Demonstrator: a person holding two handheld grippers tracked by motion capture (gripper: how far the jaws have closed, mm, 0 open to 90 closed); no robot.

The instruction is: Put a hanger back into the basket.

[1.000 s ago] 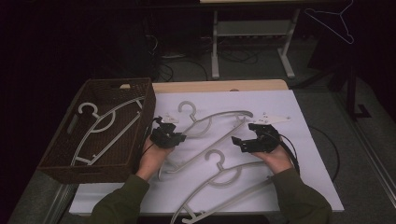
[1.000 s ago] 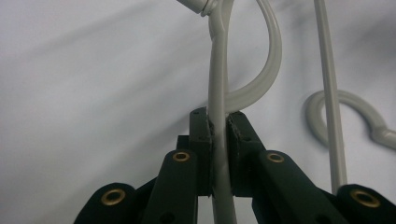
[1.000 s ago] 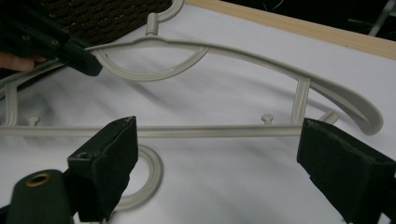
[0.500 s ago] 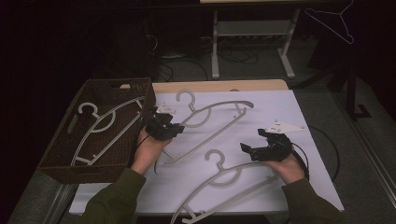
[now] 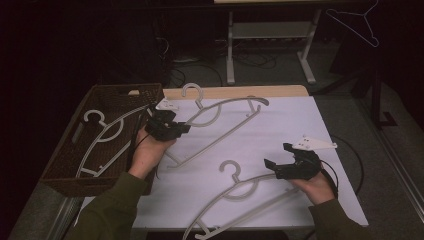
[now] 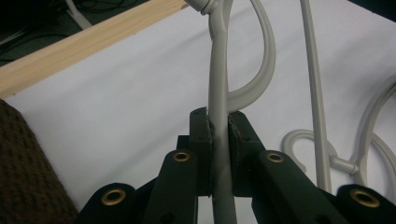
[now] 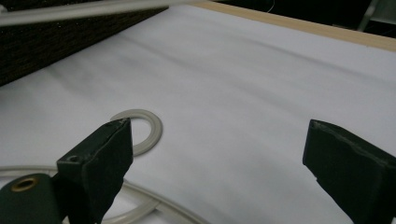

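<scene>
grey plastic hanger (image 5: 220,117): arm pinched between jaws of left claw (image 5: 172,127), lifted over bench (image 5: 280,125) beside wicker basket (image 5: 65,170).
right claw (image 5: 277,166): released, jaws wide, over second hanger (image 5: 240,192).

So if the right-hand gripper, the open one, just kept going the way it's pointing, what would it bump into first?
Most likely the hook of the near hanger: the right gripper stands open, aimed low over the white table cover, with that hook just ahead by its left jaw. If it passes over, the brown basket comes next. Depth is hard to judge.
</scene>
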